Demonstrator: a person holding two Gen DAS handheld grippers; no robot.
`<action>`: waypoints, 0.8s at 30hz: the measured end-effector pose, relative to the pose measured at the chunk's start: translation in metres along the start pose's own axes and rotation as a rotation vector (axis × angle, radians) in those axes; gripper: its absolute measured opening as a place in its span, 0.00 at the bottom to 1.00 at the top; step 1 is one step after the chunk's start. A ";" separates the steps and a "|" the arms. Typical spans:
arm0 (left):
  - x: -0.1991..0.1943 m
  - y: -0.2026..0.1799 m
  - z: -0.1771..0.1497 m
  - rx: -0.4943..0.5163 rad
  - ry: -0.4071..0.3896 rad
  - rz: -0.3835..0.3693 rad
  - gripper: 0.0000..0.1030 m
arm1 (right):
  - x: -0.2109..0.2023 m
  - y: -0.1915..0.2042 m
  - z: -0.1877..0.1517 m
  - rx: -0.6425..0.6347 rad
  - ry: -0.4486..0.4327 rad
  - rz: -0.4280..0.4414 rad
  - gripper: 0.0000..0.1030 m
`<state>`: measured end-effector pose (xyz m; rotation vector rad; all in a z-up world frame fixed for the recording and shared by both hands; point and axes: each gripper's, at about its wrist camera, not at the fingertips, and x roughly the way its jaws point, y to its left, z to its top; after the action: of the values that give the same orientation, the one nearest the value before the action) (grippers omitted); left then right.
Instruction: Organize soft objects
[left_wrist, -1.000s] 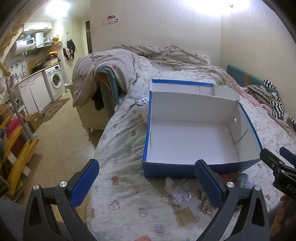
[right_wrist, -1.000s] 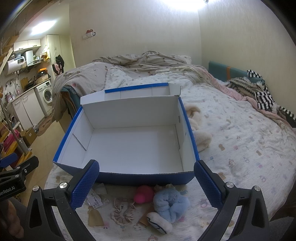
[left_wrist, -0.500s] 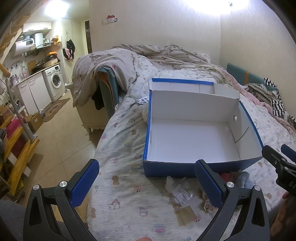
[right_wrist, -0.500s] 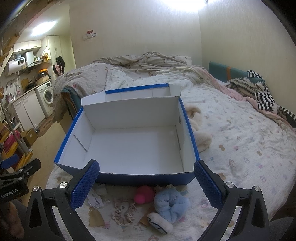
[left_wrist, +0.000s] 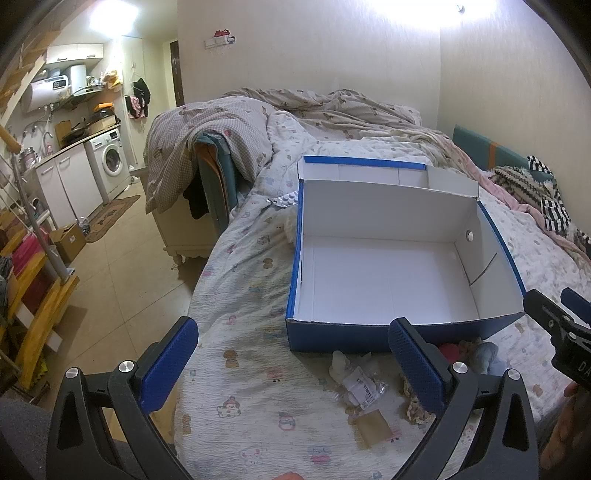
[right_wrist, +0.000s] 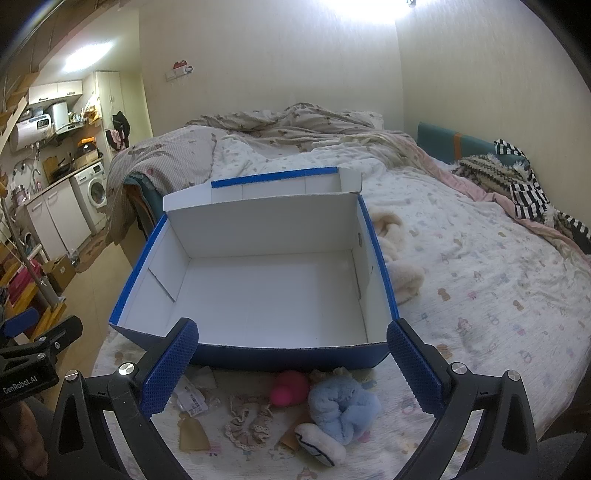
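Bedsheet carried an empty blue shoebox ahead of both spread, empty claws: right claw, left claw. Blue plush scrunchie lay below the right claw; a shallow pinch might snag sheet or drop it short.

Both tongs hang side by side, level with each other and pointing the same way. The left tongs have their blue-padded fingers spread wide, gripping nothing. The right tongs are spread just as wide and equally bare. A hand shows at the lower left edge of the right wrist view, under the left tool's black body; another hand at the lower right edge of the left view.
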<state>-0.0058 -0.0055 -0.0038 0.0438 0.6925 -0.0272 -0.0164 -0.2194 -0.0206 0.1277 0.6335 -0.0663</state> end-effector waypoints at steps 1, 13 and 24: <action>0.000 0.000 0.000 0.000 0.000 0.000 1.00 | 0.000 0.000 0.000 0.001 0.000 0.000 1.00; 0.000 0.000 0.000 0.002 0.002 0.002 1.00 | 0.001 -0.001 0.001 -0.006 0.004 0.004 1.00; 0.000 0.008 -0.003 0.021 0.052 0.029 1.00 | 0.007 -0.005 0.000 0.031 0.105 0.072 1.00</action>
<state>-0.0080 0.0029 -0.0059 0.0748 0.7436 -0.0058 -0.0109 -0.2249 -0.0250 0.1848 0.7323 0.0002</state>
